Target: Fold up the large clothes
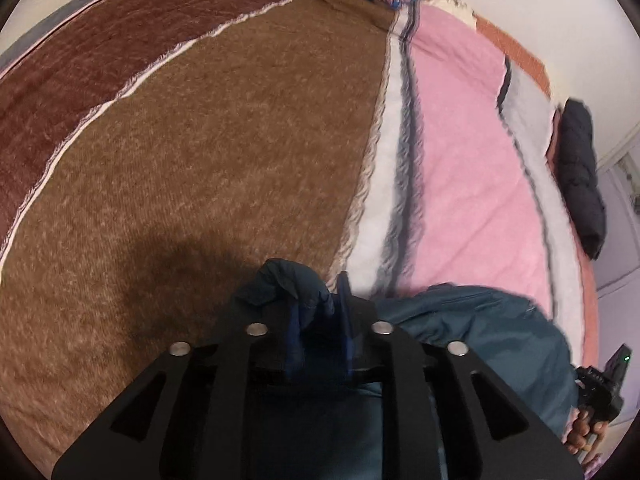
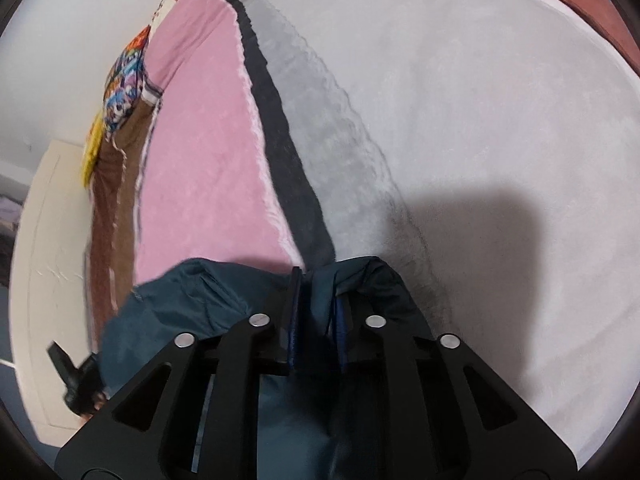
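Observation:
A dark teal jacket (image 1: 480,320) is held up above a bed between both grippers. My left gripper (image 1: 318,300) is shut on a bunched edge of the jacket, over the brown blanket (image 1: 220,160). My right gripper (image 2: 318,292) is shut on another bunched edge of the jacket (image 2: 180,312), over the pink and grey blanket (image 2: 460,120). The jacket sags between the two grippers. Its lower part hangs behind the gripper bodies, out of sight. The right gripper also shows at the lower right edge of the left wrist view (image 1: 600,392).
The bed carries a maroon cover (image 1: 80,68), the brown blanket and a pink-and-grey striped blanket (image 1: 472,152). A dark bundle (image 1: 580,176) lies at the bed's right edge. A colourful patterned pillow (image 2: 124,92) sits at the head. A cream door (image 2: 48,280) stands at left.

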